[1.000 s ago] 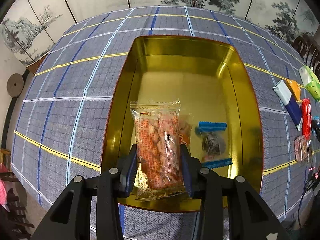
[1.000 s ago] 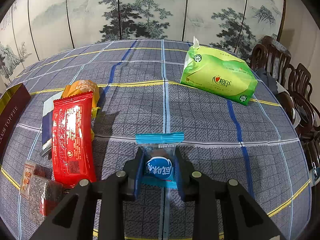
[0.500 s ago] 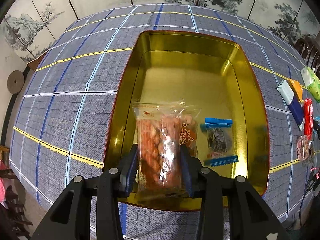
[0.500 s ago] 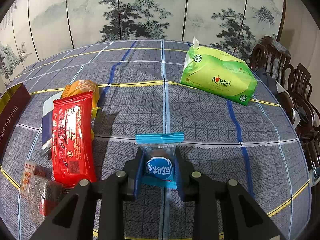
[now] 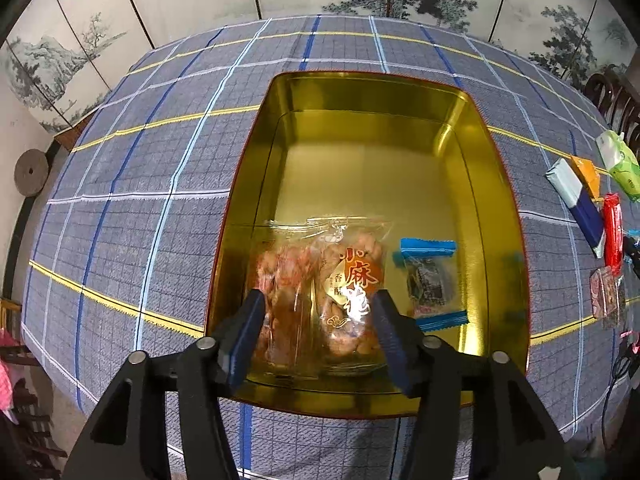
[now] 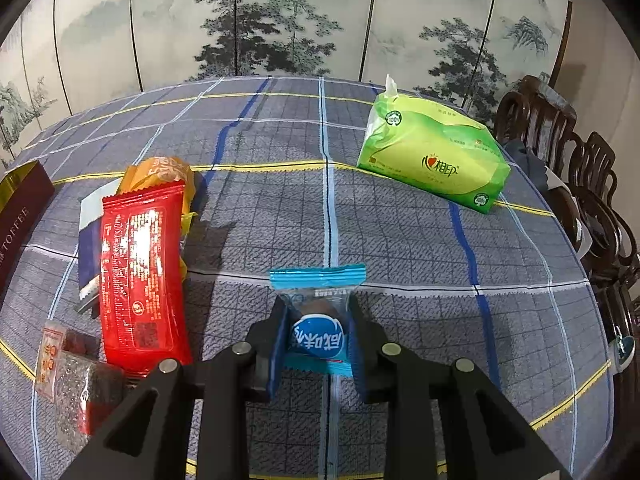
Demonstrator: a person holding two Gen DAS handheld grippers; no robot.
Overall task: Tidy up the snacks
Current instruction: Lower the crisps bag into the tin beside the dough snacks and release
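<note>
An open gold tin (image 5: 376, 80) sits on the checked tablecloth in the left wrist view. A clear bag of orange-brown twists (image 5: 352, 276) lies at the tin's near end, beside a small blue-ended packet (image 5: 430, 280). My left gripper (image 5: 318, 304) hangs over the bag. Its jaws are opening, and the pads stand off the bag's sides. In the right wrist view my right gripper (image 6: 316, 312) is shut on a blue candy packet (image 6: 318, 280) just above the cloth.
Left of the right gripper lie a red packet (image 6: 140, 272), an orange one (image 6: 160, 168), a white-and-blue one (image 6: 89, 240) and a clear packet of dark pieces (image 6: 76, 384). A green tissue pack (image 6: 432, 160) sits at the back right. Wooden chairs (image 6: 580, 184) line the table's right edge.
The left jaws have spread and let go of the bag of twists, which now lies in the tin. The right gripper keeps its hold on the blue packet, unmoved.
</note>
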